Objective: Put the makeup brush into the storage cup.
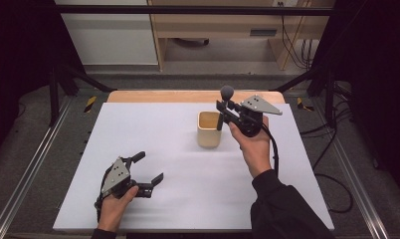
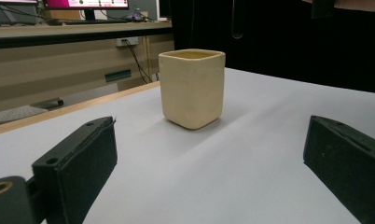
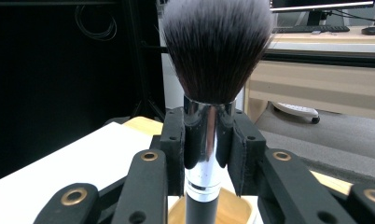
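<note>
Brush point(image 3: 209, 116) stands upright, bristles up, clamped by right gripper point(image 1: 223, 110) directly above cup point(image 1: 208, 129), handle end at its mouth; descent is straight down. Left gripper point(image 1: 149, 168) rests well away, jaws spread, empty.

**Left jaws wide, right jaws clamped**

The left hand point(image 1: 114, 206) rests low near the person's side, holding the left gripper point(image 1: 150, 168) with its jaws spread wide and nothing between them. The right hand point(image 1: 252, 144), forearm in a dark sleeve, holds the right gripper point(image 1: 220, 113) raised farther out, its jaws pressed tight together and pointing left.
</note>
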